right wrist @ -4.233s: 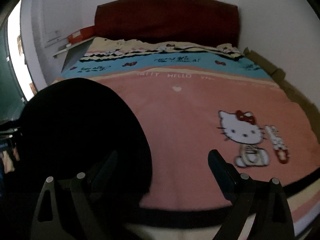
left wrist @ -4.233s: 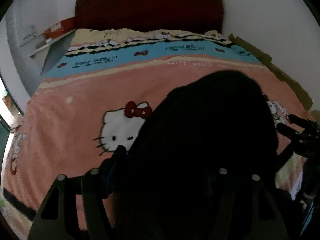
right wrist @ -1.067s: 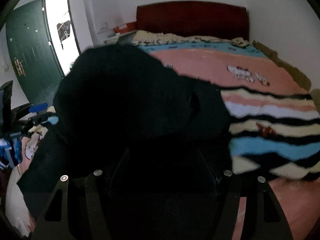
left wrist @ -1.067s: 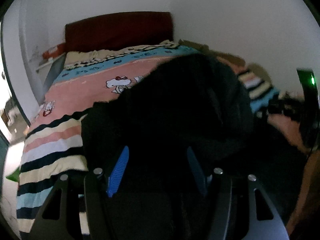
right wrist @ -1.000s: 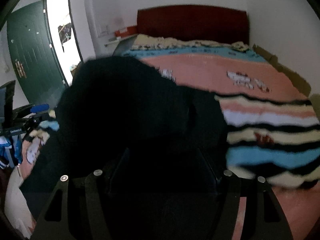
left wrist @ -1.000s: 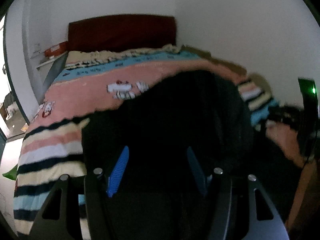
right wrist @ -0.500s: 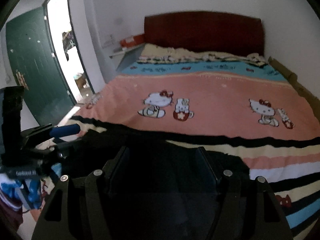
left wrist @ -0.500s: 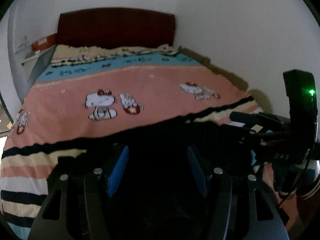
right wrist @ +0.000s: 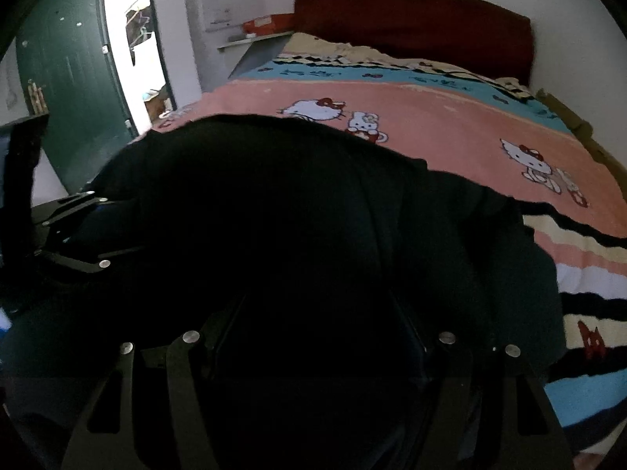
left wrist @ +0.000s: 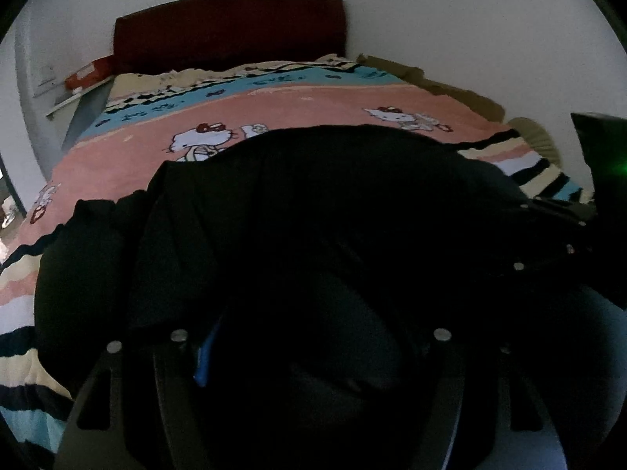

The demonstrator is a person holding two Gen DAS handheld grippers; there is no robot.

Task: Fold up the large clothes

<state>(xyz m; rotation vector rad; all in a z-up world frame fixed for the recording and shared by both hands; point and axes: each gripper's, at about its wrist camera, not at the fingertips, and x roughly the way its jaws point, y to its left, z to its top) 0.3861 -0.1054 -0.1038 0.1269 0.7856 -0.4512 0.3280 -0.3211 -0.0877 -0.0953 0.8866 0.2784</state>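
Observation:
A large black garment [left wrist: 313,215] fills the lower half of both wrist views and billows over the foot of the bed; it also shows in the right wrist view [right wrist: 294,215]. My left gripper [left wrist: 309,337] is mostly buried in the black cloth, with a blue pad edge [left wrist: 205,356] showing, and seems closed on it. My right gripper [right wrist: 317,313] is likewise wrapped in the cloth. Each gripper shows at the side of the other's view: the right one [left wrist: 556,235] and the left one [right wrist: 78,235].
The bed carries a pink Hello Kitty blanket [left wrist: 305,102] with striped end [right wrist: 588,274] and a dark red headboard [left wrist: 231,31]. A shelf with a red box [left wrist: 82,76] stands at the left. A green door [right wrist: 66,90] stands open by the bedside.
The black garment had dropped low half a second ago, showing most of the bed. Now it has risen and billowed forward again, covering the bed's foot and both grippers' fingers.

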